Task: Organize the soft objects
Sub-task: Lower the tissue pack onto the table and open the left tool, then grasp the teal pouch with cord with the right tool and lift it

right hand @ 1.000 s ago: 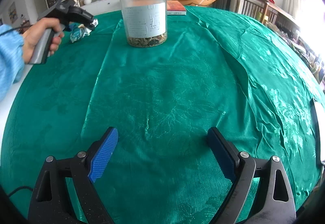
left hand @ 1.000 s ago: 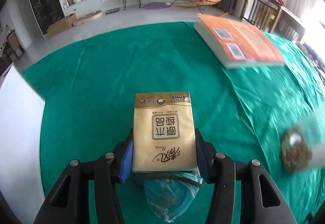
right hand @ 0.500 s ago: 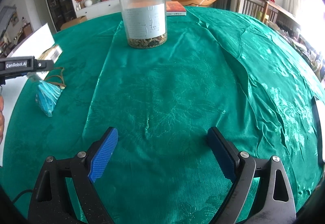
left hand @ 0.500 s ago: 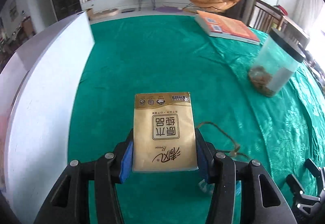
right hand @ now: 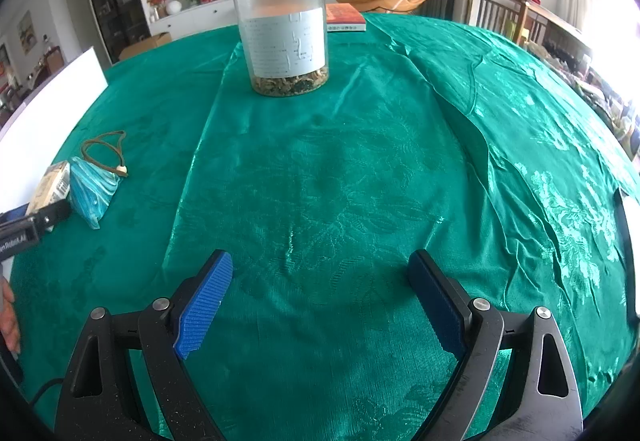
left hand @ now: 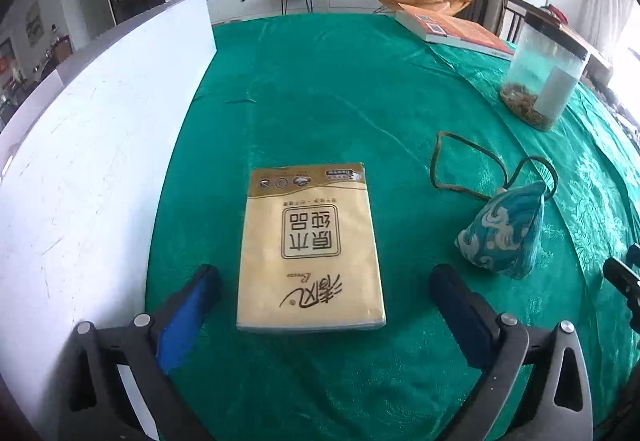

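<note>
left gripper (left hand: 320, 305): our jaws have just been opening and now stand wide; the tissue pack (left hand: 310, 253) lies flat between them, pads clear of both its sides, so it's let go
tissue pack: flat on the green cloth (left hand: 320, 89) of the table, close to the white board (left hand: 92, 161) on the left; printed face up
pouch (left hand: 504, 233): the little blue patterned one sits just beside the pack on its right, cord (left hand: 460, 161) looped out behind it; not touching the pack as far as we can tell
right gripper (right hand: 320, 305): jaws open, nothing in them, over bare cloth; well apart from the soft stuff
other bits: jar (right hand: 286, 37) and book (left hand: 456, 29) further back; not soft, so we'd guess they stay put
step in hand: releasing the pack next to the pouch; we reckon that's about done
doing it well: back straight out along the pack so neither pad drags a side and skews it; mind the pouch cord on the way
</note>
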Demonstrator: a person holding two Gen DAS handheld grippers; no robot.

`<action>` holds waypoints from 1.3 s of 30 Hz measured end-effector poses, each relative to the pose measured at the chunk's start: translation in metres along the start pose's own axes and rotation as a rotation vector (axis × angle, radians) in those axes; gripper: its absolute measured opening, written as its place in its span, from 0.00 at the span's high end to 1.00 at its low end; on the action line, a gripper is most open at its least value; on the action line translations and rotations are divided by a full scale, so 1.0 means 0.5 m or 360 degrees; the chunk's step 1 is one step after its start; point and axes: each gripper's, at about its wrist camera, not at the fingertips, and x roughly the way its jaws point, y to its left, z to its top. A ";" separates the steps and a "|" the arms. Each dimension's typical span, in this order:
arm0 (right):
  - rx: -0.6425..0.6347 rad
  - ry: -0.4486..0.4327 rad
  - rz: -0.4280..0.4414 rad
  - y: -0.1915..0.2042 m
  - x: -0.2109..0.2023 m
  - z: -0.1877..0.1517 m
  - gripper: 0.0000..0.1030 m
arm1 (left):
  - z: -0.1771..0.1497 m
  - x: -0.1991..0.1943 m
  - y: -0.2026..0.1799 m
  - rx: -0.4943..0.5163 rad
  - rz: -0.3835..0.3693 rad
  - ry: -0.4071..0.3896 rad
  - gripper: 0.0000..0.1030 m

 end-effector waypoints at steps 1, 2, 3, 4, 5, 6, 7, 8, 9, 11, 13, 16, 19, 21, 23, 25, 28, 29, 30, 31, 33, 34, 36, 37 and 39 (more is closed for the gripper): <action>-0.0001 0.0000 -0.0001 0.000 0.000 0.000 0.11 | 0.002 0.000 0.000 -0.0005 -0.0004 -0.0001 0.00; 0.0000 0.0001 -0.0001 0.000 0.000 0.000 0.11 | 0.003 0.001 0.000 -0.0005 -0.0005 -0.0002 0.00; -0.0001 0.0000 -0.0001 0.000 0.000 0.000 0.11 | 0.003 0.000 0.000 -0.0005 -0.0005 -0.0002 0.00; -0.0001 0.0000 -0.0002 0.000 0.000 0.000 0.11 | 0.004 0.001 -0.001 -0.0005 -0.0004 -0.0003 0.00; -0.0001 0.0001 -0.0002 0.000 0.000 0.000 0.11 | 0.002 -0.001 0.000 -0.0006 -0.0004 -0.0003 0.00; -0.0001 0.0001 -0.0002 0.000 0.000 0.000 0.11 | 0.002 -0.001 -0.001 -0.0005 -0.0004 -0.0004 0.00; -0.0001 0.0001 -0.0002 0.000 0.000 0.000 0.11 | 0.002 -0.001 0.000 -0.0005 -0.0004 -0.0003 0.00; -0.0001 0.0001 -0.0002 0.000 0.000 0.000 0.11 | 0.002 -0.001 0.000 -0.0005 -0.0004 -0.0003 0.00; -0.0001 0.0001 -0.0002 0.000 0.000 0.000 0.11 | 0.002 -0.001 -0.001 -0.0006 -0.0004 -0.0003 0.00; -0.0001 0.0001 -0.0003 0.000 0.000 0.000 0.11 | 0.002 0.000 0.000 -0.0006 -0.0004 -0.0003 0.00; 0.0000 0.0001 -0.0003 0.000 0.000 0.000 0.11 | 0.002 0.000 0.000 -0.0006 -0.0004 -0.0003 0.00; 0.0000 0.0002 -0.0003 0.001 0.000 0.000 0.11 | 0.001 0.000 0.000 -0.0006 -0.0004 -0.0003 0.00; -0.0001 0.0002 -0.0003 0.001 0.000 0.000 0.11 | 0.001 0.000 0.000 -0.0006 -0.0003 -0.0003 0.00; -0.0001 0.0002 -0.0004 0.001 0.000 0.000 0.11 | 0.001 0.000 0.000 -0.0006 -0.0004 -0.0003 0.00; -0.0001 0.0002 -0.0004 0.001 0.000 0.001 0.11 | 0.001 0.001 0.001 -0.0006 -0.0004 -0.0003 0.00; 0.0000 0.0003 -0.0006 0.001 0.000 0.001 0.11 | 0.001 0.001 0.001 -0.0006 -0.0004 -0.0003 0.00; -0.0001 0.0003 -0.0007 0.001 0.000 0.001 0.11 | 0.001 0.001 0.000 -0.0007 -0.0004 -0.0003 0.00; -0.0002 0.0003 -0.0006 0.002 0.000 0.001 0.11 | 0.001 0.000 0.000 -0.0007 -0.0005 -0.0003 0.00; -0.0001 -0.0005 0.0006 0.001 -0.002 0.000 0.11 | 0.001 0.000 0.000 -0.0007 -0.0005 -0.0003 0.00; 0.0001 -0.0020 0.0050 0.000 -0.007 -0.001 0.11 | 0.001 0.001 0.000 -0.0007 -0.0004 -0.0004 0.00; 0.0034 -0.0103 0.0270 0.002 -0.027 0.002 0.11 | 0.001 0.000 0.000 -0.0007 -0.0004 -0.0004 0.00; 0.0019 -0.0154 0.0373 0.012 -0.039 0.005 0.11 | 0.001 0.000 0.000 -0.0007 -0.0004 -0.0004 0.00; -0.0108 -0.0208 0.0506 0.048 -0.051 0.019 0.12 | 0.001 0.000 0.000 -0.0007 -0.0003 -0.0004 0.00; -0.0189 -0.0182 0.0586 0.072 -0.046 0.029 0.13 | 0.001 0.000 0.000 -0.0007 -0.0004 -0.0004 0.00; -0.0282 -0.0092 0.0696 0.113 -0.021 0.054 0.14 | 0.001 0.000 0.000 -0.0008 -0.0004 -0.0004 0.00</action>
